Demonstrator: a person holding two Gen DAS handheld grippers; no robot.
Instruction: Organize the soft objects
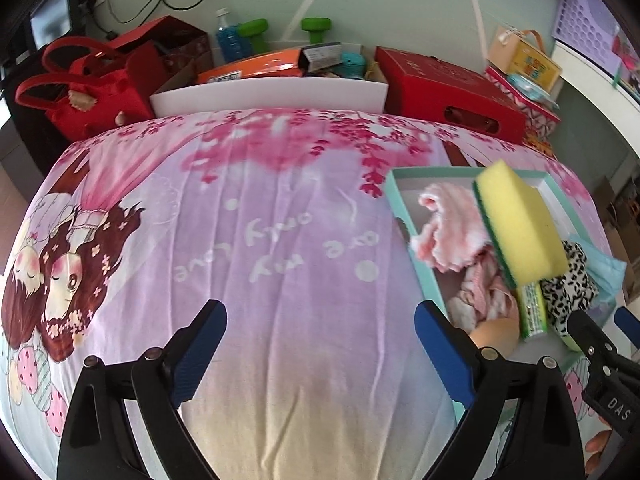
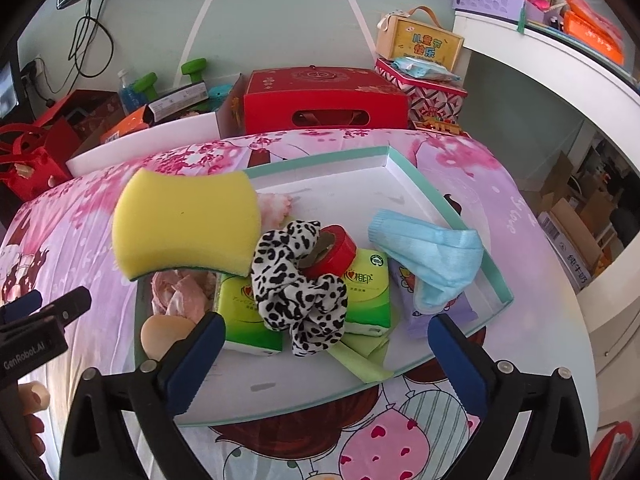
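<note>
A teal-rimmed box point(image 2: 404, 168) lies on the pink cartoon bedsheet point(image 1: 280, 240). Inside are a pink cloth point(image 1: 452, 232), a leopard scrunchie point(image 2: 300, 292), a red tape roll point(image 2: 336, 252), green tissue packs point(image 2: 244, 320), a blue face mask point(image 2: 432, 252) and a beige puff point(image 2: 160, 332). A yellow sponge point(image 2: 186, 226) with a green back stands tilted over the box's left side; what it rests on is hidden. My right gripper point(image 2: 326, 322) hangs open above the scrunchie and tissues, touching nothing. My left gripper point(image 1: 320, 308) is open over bare sheet, left of the box.
Beyond the bed's far edge stand a white board point(image 1: 272, 94), a red gift box point(image 2: 324, 100), a red bag point(image 1: 80, 92), green dumbbells point(image 1: 316, 28) and a blue bottle point(image 1: 224, 36). A white shelf point(image 2: 560, 64) curves along the right. A person's fingers point(image 2: 34, 400) show at lower left.
</note>
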